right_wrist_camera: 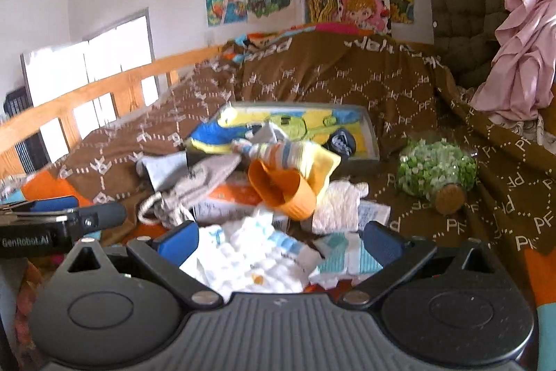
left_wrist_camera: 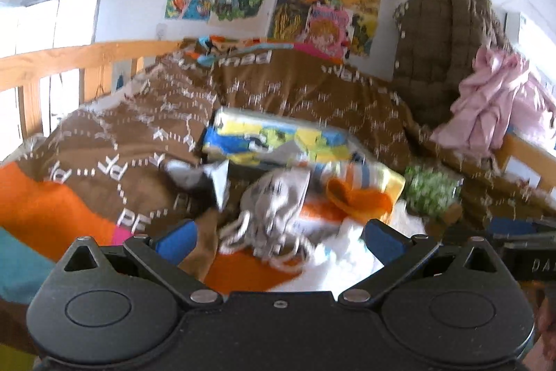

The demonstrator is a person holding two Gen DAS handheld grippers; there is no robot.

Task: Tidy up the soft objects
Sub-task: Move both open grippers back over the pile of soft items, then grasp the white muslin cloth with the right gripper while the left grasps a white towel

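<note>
Both my grippers are hanging over the mess on the bed, low and close to the pile. The left gripper (left_wrist_camera: 278, 240) has its blue pads spread wide with nothing between them, and the right gripper (right_wrist_camera: 279, 242) is spread just as wide, also gripping nothing.

The pile of soft stuff sits on the brown bedspread (right_wrist_camera: 347, 79), right in front of both tools. The most obvious piece is the orange sock (right_wrist_camera: 283, 193): its open cuff faces toward the left of the right wrist view and it runs back up to the right into a striped blue and yellow part, so the long axis is diagonal. A grey drawstring pouch (right_wrist_camera: 194, 185) lies to its left, with its white cord loop (right_wrist_camera: 149, 209) at the near-left end and its body stretching back toward the right. Under the right gripper there's a white quilted cloth (right_wrist_camera: 243, 252) with small blue marks, and a white and teal folded piece (right_wrist_camera: 347, 258) right beside it.

Behind the pile is a flat grey tray (right_wrist_camera: 370, 134) with colourful fabric in it, its long side running left to right.

The left wrist view is badly smeared, so textures are mush there. The right wrist view is sharper and shows a green beaded jar (right_wrist_camera: 436, 172) lying on its side, cork end toward me, well right of the pile. It also catches the left tool's blue fingers at its left edge.
</note>
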